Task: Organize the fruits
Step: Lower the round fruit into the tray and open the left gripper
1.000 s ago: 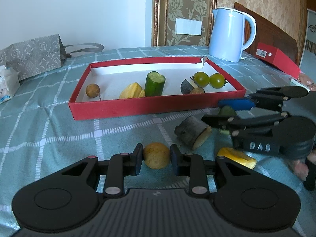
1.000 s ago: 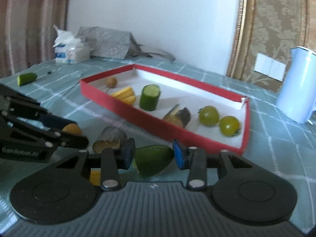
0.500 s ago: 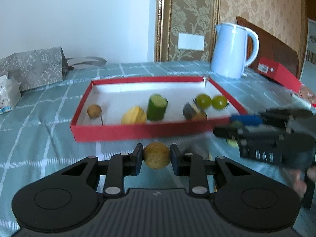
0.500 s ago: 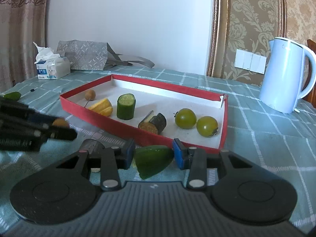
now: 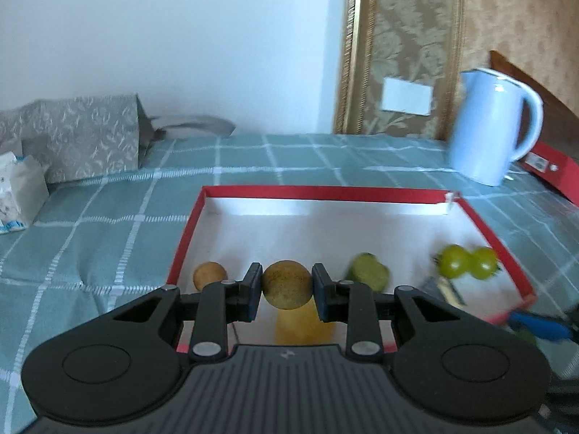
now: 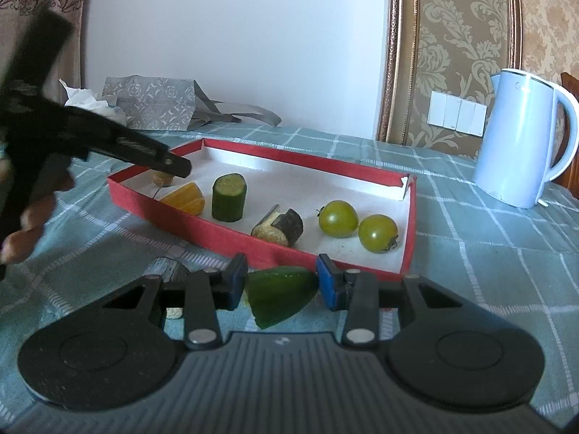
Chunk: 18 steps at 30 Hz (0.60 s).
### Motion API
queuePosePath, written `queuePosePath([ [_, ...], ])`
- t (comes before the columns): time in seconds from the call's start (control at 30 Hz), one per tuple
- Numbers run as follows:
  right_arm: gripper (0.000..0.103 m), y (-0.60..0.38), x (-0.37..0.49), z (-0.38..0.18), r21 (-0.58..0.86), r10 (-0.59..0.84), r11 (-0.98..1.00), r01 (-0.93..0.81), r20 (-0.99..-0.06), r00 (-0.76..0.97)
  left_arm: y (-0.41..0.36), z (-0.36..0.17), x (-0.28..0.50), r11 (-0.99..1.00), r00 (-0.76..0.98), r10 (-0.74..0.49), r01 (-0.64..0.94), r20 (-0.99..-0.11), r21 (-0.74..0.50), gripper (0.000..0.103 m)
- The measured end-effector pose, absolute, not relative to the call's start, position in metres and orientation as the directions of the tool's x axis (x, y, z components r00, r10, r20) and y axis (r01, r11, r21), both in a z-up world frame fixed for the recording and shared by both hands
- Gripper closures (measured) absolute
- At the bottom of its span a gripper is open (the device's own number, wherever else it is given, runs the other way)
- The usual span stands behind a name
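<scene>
Left wrist view: your left gripper (image 5: 287,286) is clamped on a round brown fruit (image 5: 287,284), held above the near left part of the red tray (image 5: 327,192), beside a second brown fruit (image 5: 210,274) lying inside. Your right gripper (image 6: 281,282) grips a green wedge (image 6: 278,294) just outside the tray's near wall, over the checked cloth (image 6: 470,238).
</scene>
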State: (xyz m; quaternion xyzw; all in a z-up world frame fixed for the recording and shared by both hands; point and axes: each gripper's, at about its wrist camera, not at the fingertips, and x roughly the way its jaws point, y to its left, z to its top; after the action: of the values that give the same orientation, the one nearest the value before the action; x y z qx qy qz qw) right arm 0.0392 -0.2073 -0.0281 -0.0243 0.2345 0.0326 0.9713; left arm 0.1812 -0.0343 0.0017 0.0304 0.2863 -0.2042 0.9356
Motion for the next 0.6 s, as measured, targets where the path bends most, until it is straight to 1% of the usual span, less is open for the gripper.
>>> queuePosePath([
  [0.23,0.064,-0.205,0.039,-0.028,-0.043,0.043,0.997,-0.071,-0.456,0.889,-0.037,-0.009,0.213,0.931,0.751,-0.324,0.361,-0.576,-0.054,0.074],
  [0.47,0.064,-0.203,0.038,-0.029,-0.056,0.035,0.996,-0.068,-0.455,0.890,-0.048,-0.016,0.225,0.945,0.771,-0.259,0.328,-0.582,0.014,0.073],
  [0.5,0.064,-0.203,0.038,-0.029,-0.056,0.035,0.996,-0.068,-0.455,0.890,-0.050,-0.017,0.225,0.944,0.777,-0.251,0.328,-0.578,0.031,0.070],
  [0.57,0.064,-0.203,0.038,-0.029,-0.059,0.033,0.996,-0.067,-0.455,0.890,-0.053,-0.017,0.221,0.943,0.792,-0.234,0.326,-0.563,0.068,0.051],
  [0.6,0.064,-0.203,0.038,-0.029,-0.058,0.033,0.996,-0.067,-0.455,0.890,-0.054,-0.017,0.218,0.944,0.804,-0.222,0.319,-0.551,0.085,0.034],
])
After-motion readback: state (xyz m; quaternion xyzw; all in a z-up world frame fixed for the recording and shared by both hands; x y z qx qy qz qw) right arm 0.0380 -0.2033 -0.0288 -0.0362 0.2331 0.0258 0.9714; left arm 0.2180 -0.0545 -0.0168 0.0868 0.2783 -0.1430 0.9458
